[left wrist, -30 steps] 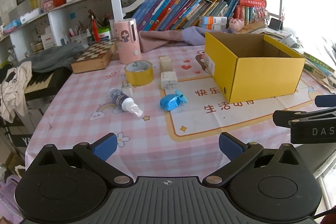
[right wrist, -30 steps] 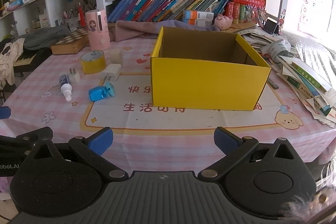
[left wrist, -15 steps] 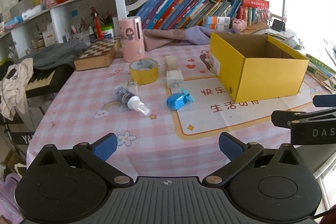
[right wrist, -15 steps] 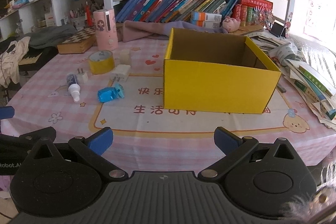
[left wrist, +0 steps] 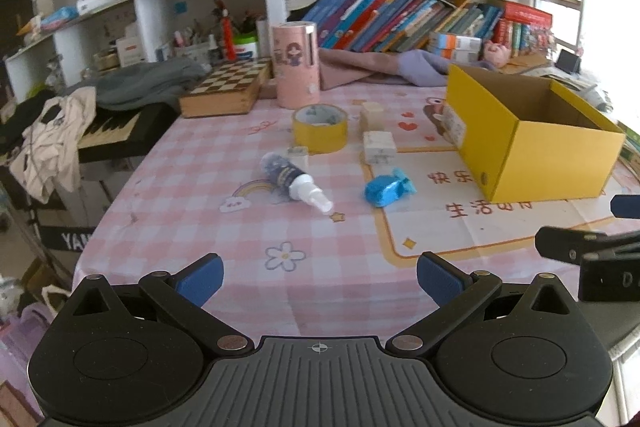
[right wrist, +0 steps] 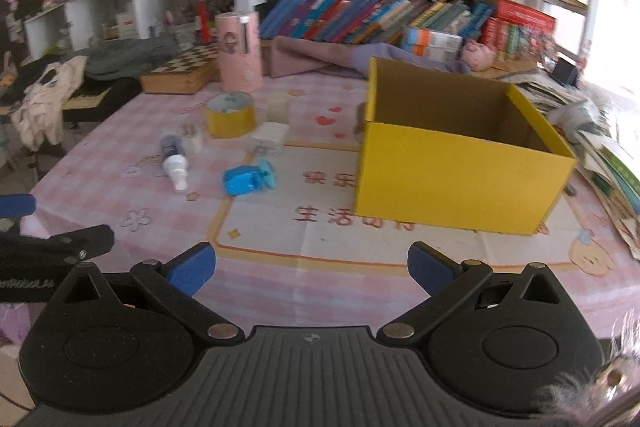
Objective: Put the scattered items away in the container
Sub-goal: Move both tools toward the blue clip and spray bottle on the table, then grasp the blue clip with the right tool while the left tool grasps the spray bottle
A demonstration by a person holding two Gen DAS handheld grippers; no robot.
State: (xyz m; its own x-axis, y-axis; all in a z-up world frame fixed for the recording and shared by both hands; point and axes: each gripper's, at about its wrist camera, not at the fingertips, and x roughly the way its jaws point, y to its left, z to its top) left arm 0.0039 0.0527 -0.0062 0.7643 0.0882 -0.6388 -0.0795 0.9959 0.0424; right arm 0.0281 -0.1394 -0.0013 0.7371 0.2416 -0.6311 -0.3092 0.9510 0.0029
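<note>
**Scattered items and open box on checked tablecloth**

The open yellow cardboard box (right wrist: pixel 460 179) is seen upright, empty, at table right. To its left are spread a blue wrapped packet (left wrist: pixel 386 187), a dark spray bottle w/ white nozzle (left wrist: pixel 294 181) lying flat, a yellow tape roll (left wrist: pixel 319 127) and a white charger block (left wrist: pixel 379 146). Left gripper (left wrist: pixel 319 277) and right gripper (right wrist: pixel 310 267) are held wide, empty, near the table edge.

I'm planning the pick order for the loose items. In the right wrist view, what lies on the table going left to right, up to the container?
Spray bottle → yellow tape roll → blue toy → yellow box.
</note>
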